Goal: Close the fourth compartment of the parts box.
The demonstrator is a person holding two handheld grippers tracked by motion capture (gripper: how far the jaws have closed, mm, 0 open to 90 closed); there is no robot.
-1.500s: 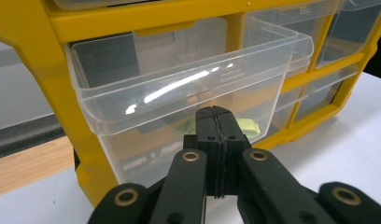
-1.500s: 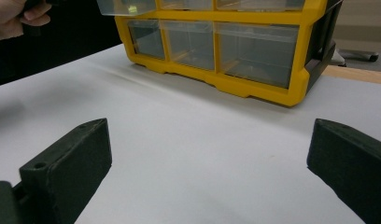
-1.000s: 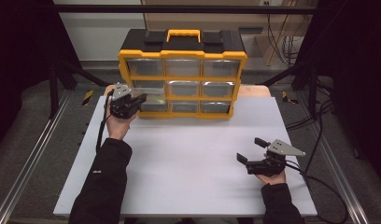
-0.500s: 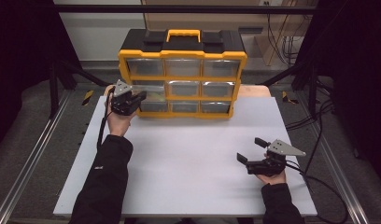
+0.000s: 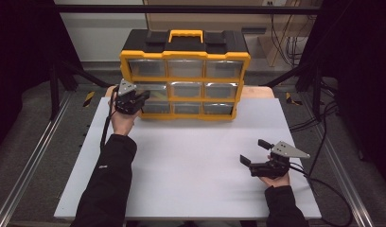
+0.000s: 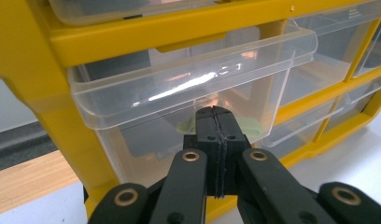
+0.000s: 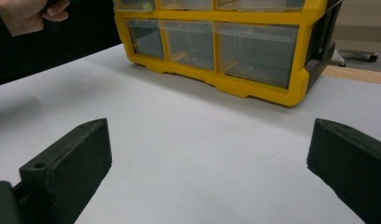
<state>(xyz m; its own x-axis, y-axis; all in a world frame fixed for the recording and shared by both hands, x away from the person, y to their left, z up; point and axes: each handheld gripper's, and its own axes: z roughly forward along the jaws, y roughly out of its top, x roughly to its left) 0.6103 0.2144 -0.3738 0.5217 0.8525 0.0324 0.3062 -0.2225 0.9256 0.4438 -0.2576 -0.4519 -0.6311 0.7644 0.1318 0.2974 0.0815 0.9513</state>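
A yellow and black drawer organizer [image 5: 184, 47] stands at the back of the white table [image 5: 196, 156]. Its middle-left clear drawer [image 6: 179, 88] sticks out a little, and something pale green [image 6: 248, 125] lies inside it. My left gripper [image 6: 215, 112] is shut with nothing between its jaws, and its tips are at that drawer's front wall. In the high view, the left gripper [image 5: 143, 96] is at the organizer's left side. My right gripper [image 5: 252, 151] rests near the front right of the table, open and holding nothing. Between its jaws, the right gripper [image 7: 209, 140] frames bare table.
The organizer [image 7: 254, 86] has three rows of clear drawers, and the others look pushed in. Wooden table edge [image 6: 25, 182] shows to the drawer's left. Cables trail off the table's right side [image 5: 319, 179]. Metal rails run along both sides of the table.
The left gripper has crept slightly toward the organizer. The right gripper has not moved.
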